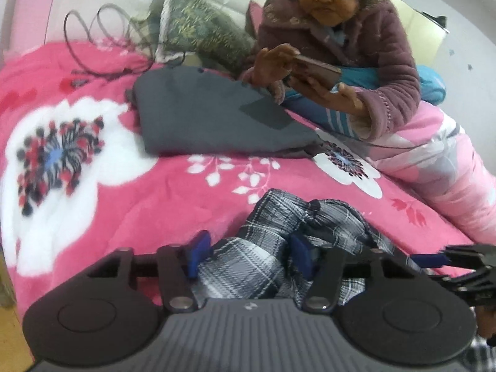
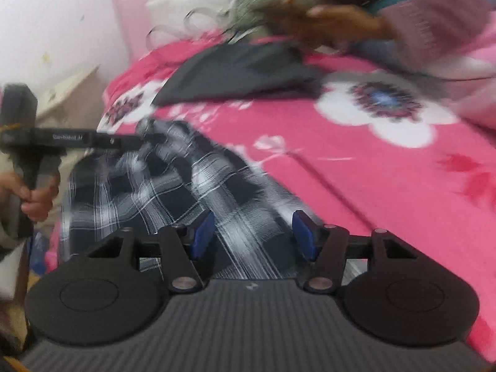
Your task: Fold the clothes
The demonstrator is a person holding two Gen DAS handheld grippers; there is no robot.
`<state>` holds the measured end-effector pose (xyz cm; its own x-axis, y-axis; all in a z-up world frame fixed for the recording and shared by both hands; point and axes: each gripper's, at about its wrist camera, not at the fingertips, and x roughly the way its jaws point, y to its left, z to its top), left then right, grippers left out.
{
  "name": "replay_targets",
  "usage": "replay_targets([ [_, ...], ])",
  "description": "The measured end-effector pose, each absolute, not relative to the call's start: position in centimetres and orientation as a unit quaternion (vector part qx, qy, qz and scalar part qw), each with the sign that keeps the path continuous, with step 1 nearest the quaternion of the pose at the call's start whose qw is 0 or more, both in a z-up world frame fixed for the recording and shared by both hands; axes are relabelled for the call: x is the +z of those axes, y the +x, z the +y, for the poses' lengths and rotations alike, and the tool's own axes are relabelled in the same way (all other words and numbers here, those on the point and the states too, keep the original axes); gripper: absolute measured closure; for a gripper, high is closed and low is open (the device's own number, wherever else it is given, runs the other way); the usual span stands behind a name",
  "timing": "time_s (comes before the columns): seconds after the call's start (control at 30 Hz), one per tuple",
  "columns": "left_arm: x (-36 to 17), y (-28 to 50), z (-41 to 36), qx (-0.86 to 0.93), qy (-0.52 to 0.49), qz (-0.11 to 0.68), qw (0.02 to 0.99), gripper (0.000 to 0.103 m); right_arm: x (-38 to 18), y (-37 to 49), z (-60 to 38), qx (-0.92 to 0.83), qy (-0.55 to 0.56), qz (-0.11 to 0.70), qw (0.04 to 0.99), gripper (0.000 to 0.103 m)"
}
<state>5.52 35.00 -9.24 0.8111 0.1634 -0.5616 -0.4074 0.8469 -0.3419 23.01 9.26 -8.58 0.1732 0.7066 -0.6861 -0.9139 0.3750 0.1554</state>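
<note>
A crumpled plaid garment [image 1: 279, 248] lies on the blanket [image 1: 155, 198] at the near edge. Beyond it rests a folded garment [image 1: 214, 114] (flat), with a pillow [image 1: 201, 24] behind and a seated person [image 1: 356, 62] to its right.

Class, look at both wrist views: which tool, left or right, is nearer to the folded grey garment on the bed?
Too close to call. Left tool and right tool both hover open over the plaid shirt, with the grey garment lying beyond it.

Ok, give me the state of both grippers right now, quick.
Left gripper: fingers apart, plaid shirt bunched between them, no visible clamp.
Right gripper: fingers apart over the same shirt, holding nothing.
</note>
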Motion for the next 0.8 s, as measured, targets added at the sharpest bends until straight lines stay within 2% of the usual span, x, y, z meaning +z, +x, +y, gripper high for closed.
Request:
replay_targets([
  [0.03, -9.1, 5.3, 34.9, 0.155, -0.224, 0.260, 0.927, 0.063, -8.8, 23.0, 10.0, 0.542, -0.159, 0.350, 0.748, 0.049],
  [0.1, -9.0, 4.8, 34.7, 0.156, -0.213, 0.244, 0.933, 0.077, -8.9, 22.7, 10.5, 0.538, -0.167, 0.346, 0.750, 0.070],
  [0.13, -8.9, 4.5, 34.6, 0.154, -0.211, 0.236, 0.936, 0.080, -8.9, 22.7, 10.2, 0.538, -0.162, 0.344, 0.752, 0.093],
  [0.17, -8.8, 4.4, 34.6, 0.151, -0.210, 0.230, 0.938, 0.082, -8.6, 22.5, 10.0, 0.534, -0.162, 0.335, 0.759, 0.097],
  [0.27, -8.6, 4.1, 34.4, 0.145, -0.206, 0.220, 0.942, 0.085, -7.8, 21.6, 9.9, 0.525, -0.167, 0.305, 0.777, 0.099],
  [0.43, -8.6, 4.2, 34.5, 0.142, -0.205, 0.226, 0.942, 0.082, -5.9, 20.6, 9.3, 0.520, -0.171, 0.282, 0.788, 0.099],
  [0.5, -9.1, 4.5, 34.7, 0.146, -0.210, 0.238, 0.937, 0.067, -6.3, 20.8, 9.3, 0.509, -0.179, 0.291, 0.790, 0.099],
  [0.57, -9.3, 4.3, 35.0, 0.147, -0.221, 0.239, 0.934, 0.061, -7.7, 21.3, 9.9, 0.491, -0.204, 0.307, 0.790, 0.097],
  [0.63, -9.2, 3.7, 35.4, 0.141, -0.231, 0.233, 0.934, 0.050, -8.4, 22.0, 9.7, 0.487, -0.198, 0.319, 0.789, 0.097],
  [0.7, -9.1, 3.0, 35.6, 0.126, -0.236, 0.225, 0.937, 0.035, -8.6, 22.5, 9.4, 0.485, -0.186, 0.326, 0.790, 0.097],
  [0.8, -9.0, 2.4, 35.3, 0.106, -0.224, 0.218, 0.944, 0.033, -8.7, 22.6, 9.2, 0.486, -0.182, 0.324, 0.791, 0.097],
])
